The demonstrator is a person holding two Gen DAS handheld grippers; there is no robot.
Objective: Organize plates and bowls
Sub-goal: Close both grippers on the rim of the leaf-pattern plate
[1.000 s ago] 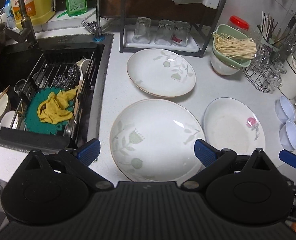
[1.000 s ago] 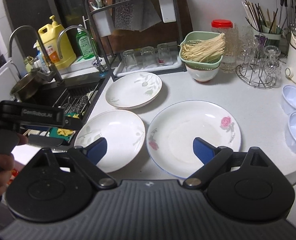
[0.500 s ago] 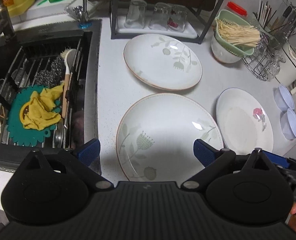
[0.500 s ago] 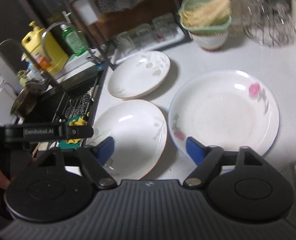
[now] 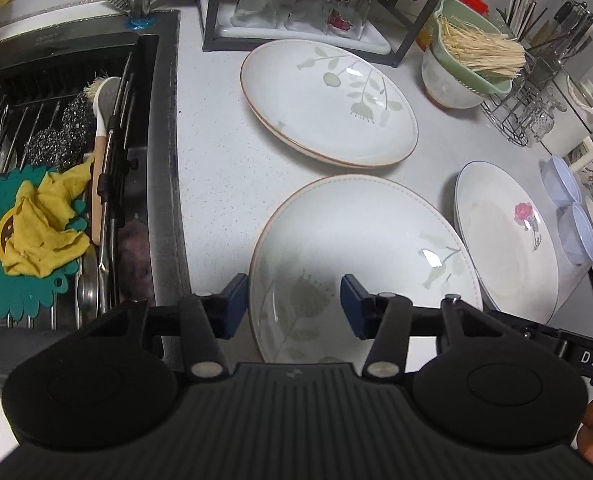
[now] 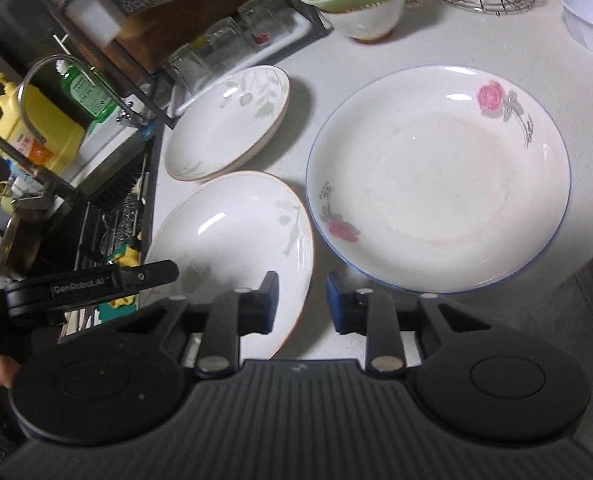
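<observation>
Three plates lie on the white counter. The near leaf-pattern plate (image 5: pixel 360 264) (image 6: pixel 236 248) lies under my left gripper (image 5: pixel 292 306), which is open and empty with its jaws astride the plate's left rim. A second leaf-pattern plate (image 5: pixel 328 100) (image 6: pixel 228 136) lies behind it. The rose plate (image 5: pixel 504 240) (image 6: pixel 436 176) lies to the right. My right gripper (image 6: pixel 302 304) is partly open and empty, above the gap between the near leaf plate and the rose plate. Small pale blue bowls (image 5: pixel 568 208) (image 6: pixel 588 20) stand at the far right.
The sink (image 5: pixel 64 168) on the left holds a rack with a yellow cloth, scourers and a brush. A dish rack with upturned glasses (image 5: pixel 296 8) stands at the back. A green colander on a white bowl (image 5: pixel 464 72) and a wire glass holder (image 5: pixel 524 116) stand at the back right.
Both grippers' jaws have narrowed from wide open. Both have moved forward and lower over the plates, the left over the near leaf plate's left rim, the right between two plates.
</observation>
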